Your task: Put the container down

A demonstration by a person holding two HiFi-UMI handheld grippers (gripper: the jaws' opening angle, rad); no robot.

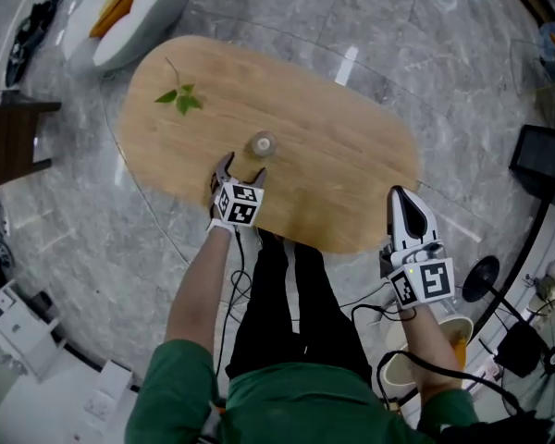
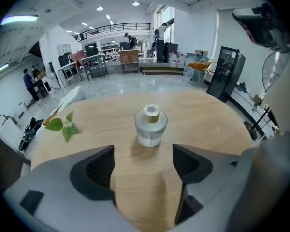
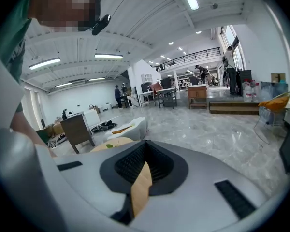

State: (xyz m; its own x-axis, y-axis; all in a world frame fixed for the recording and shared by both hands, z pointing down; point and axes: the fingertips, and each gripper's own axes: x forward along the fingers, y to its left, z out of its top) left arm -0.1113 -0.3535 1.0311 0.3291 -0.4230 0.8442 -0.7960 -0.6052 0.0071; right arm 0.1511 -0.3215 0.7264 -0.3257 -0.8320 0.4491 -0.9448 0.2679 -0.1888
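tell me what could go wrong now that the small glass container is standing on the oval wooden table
1. The small clear glass container with a gold neck stands upright just ahead of the open left gripper; a crooked pull-back could clip and tip it.
2. It is round, and the oval wooden table looks flat, so once tipped it might roll off.
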